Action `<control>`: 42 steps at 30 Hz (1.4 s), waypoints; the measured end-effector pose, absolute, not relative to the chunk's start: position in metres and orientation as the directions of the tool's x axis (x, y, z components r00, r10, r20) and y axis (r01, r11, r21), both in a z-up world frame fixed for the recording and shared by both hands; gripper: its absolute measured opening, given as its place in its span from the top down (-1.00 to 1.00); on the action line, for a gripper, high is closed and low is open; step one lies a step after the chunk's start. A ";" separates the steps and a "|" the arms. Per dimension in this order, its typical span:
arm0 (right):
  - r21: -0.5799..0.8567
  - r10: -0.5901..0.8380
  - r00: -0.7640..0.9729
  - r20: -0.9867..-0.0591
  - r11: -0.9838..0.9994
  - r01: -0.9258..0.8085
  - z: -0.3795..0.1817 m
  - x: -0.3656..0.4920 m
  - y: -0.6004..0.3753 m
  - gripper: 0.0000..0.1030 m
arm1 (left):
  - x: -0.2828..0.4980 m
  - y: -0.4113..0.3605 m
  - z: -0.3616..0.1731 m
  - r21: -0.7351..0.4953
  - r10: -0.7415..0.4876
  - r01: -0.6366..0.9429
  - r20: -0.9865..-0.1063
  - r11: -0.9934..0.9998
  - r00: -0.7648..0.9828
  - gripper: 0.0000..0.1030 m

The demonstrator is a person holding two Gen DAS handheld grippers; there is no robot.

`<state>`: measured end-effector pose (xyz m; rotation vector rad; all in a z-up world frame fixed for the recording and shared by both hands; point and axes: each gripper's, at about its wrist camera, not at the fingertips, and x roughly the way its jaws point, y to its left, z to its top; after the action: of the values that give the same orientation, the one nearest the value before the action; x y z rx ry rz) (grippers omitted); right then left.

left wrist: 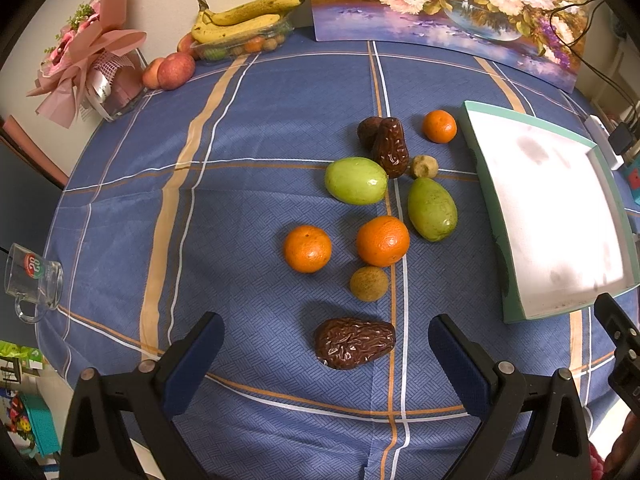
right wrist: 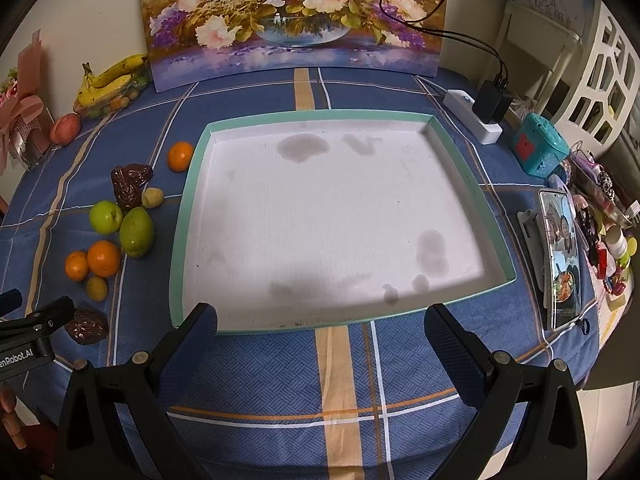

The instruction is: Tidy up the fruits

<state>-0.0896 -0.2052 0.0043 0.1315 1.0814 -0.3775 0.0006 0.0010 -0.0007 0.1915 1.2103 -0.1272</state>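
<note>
Our left claw (left wrist: 325,344) hangs spread wide over a wrinkled date (left wrist: 354,343) near the counter's (left wrist: 248,128) front edge; our right claw (right wrist: 320,334) gapes, holding nothing, before the bare teal-rimmed tray (right wrist: 188,184); oranges (left wrist: 382,241) and green fruits (left wrist: 355,180) lie mid-counter beside it.

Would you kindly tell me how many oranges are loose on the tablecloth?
3. One orange sits leftmost, a second right beside it, and a smaller one lies near the tray. The far container's fruit isn't counted.
</note>
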 end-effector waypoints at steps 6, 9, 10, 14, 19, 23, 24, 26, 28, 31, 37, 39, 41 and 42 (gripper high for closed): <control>-0.077 -0.235 0.412 -0.880 0.929 0.363 0.005 -0.091 -0.204 -1.00 | 0.001 0.001 -0.001 0.079 0.005 0.199 -0.937 0.977 0.348 -1.00; -0.075 -0.232 0.412 -0.881 0.929 0.363 0.003 -0.090 -0.206 -1.00 | 0.001 0.001 -0.001 0.080 0.005 0.199 -0.937 0.977 0.348 -1.00; -0.074 -0.232 0.411 -0.882 0.929 0.363 0.003 -0.090 -0.206 -1.00 | 0.001 0.001 -0.001 0.080 0.005 0.199 -0.938 0.977 0.348 -1.00; -0.074 -0.231 0.411 -0.882 0.929 0.363 0.003 -0.090 -0.206 -1.00 | 0.000 0.002 -0.001 0.079 0.005 0.199 -0.938 0.977 0.347 -1.00; -0.074 -0.231 0.410 -0.882 0.929 0.363 0.003 -0.090 -0.206 -1.00 | 0.000 0.002 -0.001 0.080 0.006 0.199 -0.938 0.977 0.347 -1.00; -0.074 -0.231 0.410 -0.882 0.929 0.363 0.003 -0.090 -0.206 -1.00 | 0.000 0.002 -0.001 0.080 0.006 0.199 -0.938 0.977 0.347 -1.00; -0.074 -0.231 0.410 -0.882 0.929 0.363 0.003 -0.090 -0.206 -1.00 | 0.000 0.002 -0.001 0.080 0.006 0.199 -0.938 0.977 0.347 -1.00; -0.074 -0.230 0.410 -0.882 0.929 0.363 0.003 -0.089 -0.206 -1.00 | 0.000 0.002 -0.001 0.080 0.006 0.199 -0.938 0.977 0.347 -1.00; -0.074 -0.231 0.410 -0.883 0.929 0.363 0.003 -0.089 -0.206 -1.00 | 0.000 0.002 -0.001 0.080 0.007 0.199 -0.938 0.977 0.346 -1.00; -0.074 -0.231 0.409 -0.883 0.929 0.363 0.003 -0.089 -0.206 -1.00 | 0.000 0.002 -0.001 0.080 0.006 0.199 -0.938 0.977 0.346 -1.00; -0.074 -0.230 0.409 -0.883 0.929 0.363 0.002 -0.089 -0.206 -1.00 | 0.000 0.002 -0.001 0.081 0.007 0.199 -0.938 0.977 0.346 -1.00; -0.074 -0.230 0.409 -0.883 0.929 0.363 0.003 -0.089 -0.206 -1.00 | 0.000 0.002 -0.001 0.080 0.007 0.198 -0.939 0.977 0.345 -1.00; -0.074 -0.230 0.408 -0.883 0.929 0.363 0.003 -0.089 -0.206 -1.00 | 0.000 0.003 -0.001 0.079 0.007 0.197 -0.939 0.977 0.344 -1.00; -0.074 -0.230 0.408 -0.883 0.929 0.363 0.003 -0.088 -0.206 -1.00 | -0.001 0.005 0.000 0.077 0.005 0.196 -0.939 0.978 0.343 -1.00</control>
<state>-0.0883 -0.2065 0.0028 0.1369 1.0883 -0.3751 -0.0013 0.0046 -0.0001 0.1887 1.2166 -0.1249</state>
